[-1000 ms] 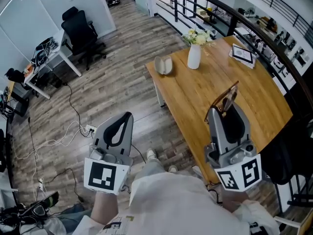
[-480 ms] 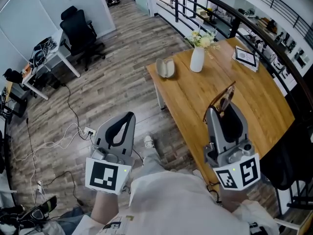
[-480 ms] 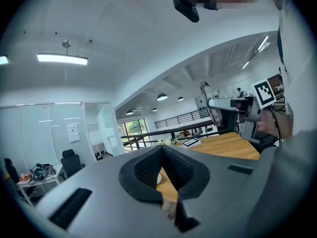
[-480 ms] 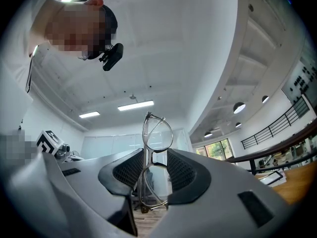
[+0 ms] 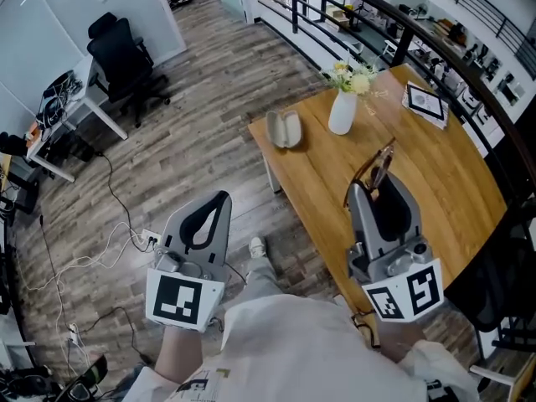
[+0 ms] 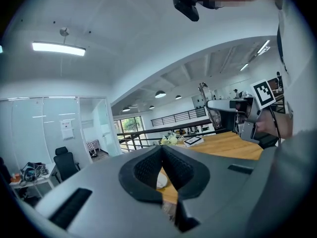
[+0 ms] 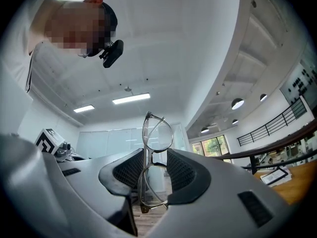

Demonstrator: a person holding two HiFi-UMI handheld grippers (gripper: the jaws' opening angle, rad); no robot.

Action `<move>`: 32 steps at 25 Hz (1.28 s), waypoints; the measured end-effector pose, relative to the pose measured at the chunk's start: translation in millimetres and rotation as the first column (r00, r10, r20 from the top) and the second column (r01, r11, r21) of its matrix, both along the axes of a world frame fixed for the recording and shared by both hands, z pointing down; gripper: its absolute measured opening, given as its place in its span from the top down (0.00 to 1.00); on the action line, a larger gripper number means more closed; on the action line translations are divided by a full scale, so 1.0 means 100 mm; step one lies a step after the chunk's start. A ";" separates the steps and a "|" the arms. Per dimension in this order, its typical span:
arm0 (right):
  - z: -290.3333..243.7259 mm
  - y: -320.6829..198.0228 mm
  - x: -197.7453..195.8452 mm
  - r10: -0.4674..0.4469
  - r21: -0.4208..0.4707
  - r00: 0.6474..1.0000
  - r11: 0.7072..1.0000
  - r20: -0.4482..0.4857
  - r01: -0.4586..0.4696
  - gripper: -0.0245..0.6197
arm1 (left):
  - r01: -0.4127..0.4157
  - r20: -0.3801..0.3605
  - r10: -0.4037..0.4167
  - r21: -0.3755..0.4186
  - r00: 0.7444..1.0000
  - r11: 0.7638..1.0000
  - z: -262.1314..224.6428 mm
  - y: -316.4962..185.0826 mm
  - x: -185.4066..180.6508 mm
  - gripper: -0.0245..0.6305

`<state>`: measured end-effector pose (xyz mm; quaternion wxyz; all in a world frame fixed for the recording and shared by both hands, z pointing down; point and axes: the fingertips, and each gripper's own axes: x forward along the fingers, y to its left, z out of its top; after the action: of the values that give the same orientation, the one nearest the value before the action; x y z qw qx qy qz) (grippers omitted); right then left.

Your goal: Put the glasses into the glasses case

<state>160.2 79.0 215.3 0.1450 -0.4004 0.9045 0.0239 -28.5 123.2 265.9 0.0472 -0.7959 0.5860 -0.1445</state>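
My right gripper [image 5: 375, 188] is shut on the glasses [image 5: 378, 167], a thin-framed pair that stands on edge above the wooden table [image 5: 435, 174]. In the right gripper view the glasses [image 7: 156, 133] are pinched at the bridge between the pads, one lens above the jaws. The beige glasses case [image 5: 283, 129] lies open near the table's far left corner, well ahead of the glasses. My left gripper [image 5: 218, 201] is shut on nothing, out over the floor left of the table. In the left gripper view a pale bit of the case [image 6: 161, 179] shows below the shut jaws.
A white vase of flowers [image 5: 343, 111] stands just right of the case. A tablet [image 5: 425, 100] lies at the table's far right. A black railing [image 5: 368, 11] runs behind the table. An office chair [image 5: 121, 61], a desk and floor cables are to the left.
The view has shifted a little, so the table, case and vase sit slightly lower in the picture. Both grippers keep the same pose, and the glasses stay held.
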 end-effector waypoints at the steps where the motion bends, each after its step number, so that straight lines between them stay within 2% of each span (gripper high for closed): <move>1: 0.00 -0.11 -0.06 0.007 -0.006 1.000 1.000 -0.003 -0.007 0.70 | -0.009 0.002 0.009 -0.003 1.000 1.000 0.00 -0.13 -0.06 0.94; 10: 0.13 -1.10 -0.79 0.043 -0.072 0.997 0.996 -0.059 -0.047 0.70 | -0.083 -0.012 0.082 -0.066 0.997 0.994 0.13 -1.16 -0.72 0.94; 20: 0.25 -2.15 -1.66 0.108 -0.136 0.991 0.984 -0.075 -0.117 0.70 | -0.151 -0.043 0.148 -0.103 0.988 0.983 0.28 -2.22 -1.59 0.94; 26: 0.24 -2.52 -1.89 0.133 -0.164 0.987 0.975 -0.090 -0.147 0.70 | -0.173 -0.072 0.165 -0.131 0.984 0.976 0.37 -2.61 -1.83 0.94; 32: 0.37 -2.73 -1.89 0.142 -0.192 0.985 0.968 -0.102 -0.159 0.70 | -0.176 -0.060 0.169 -0.146 0.984 0.974 0.47 -2.80 -1.90 0.94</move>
<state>-29.0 -194.3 252.7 0.0621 -0.4788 0.8749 -0.0381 -218.4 -156.8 313.1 -0.0145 -0.8482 0.5031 -0.1649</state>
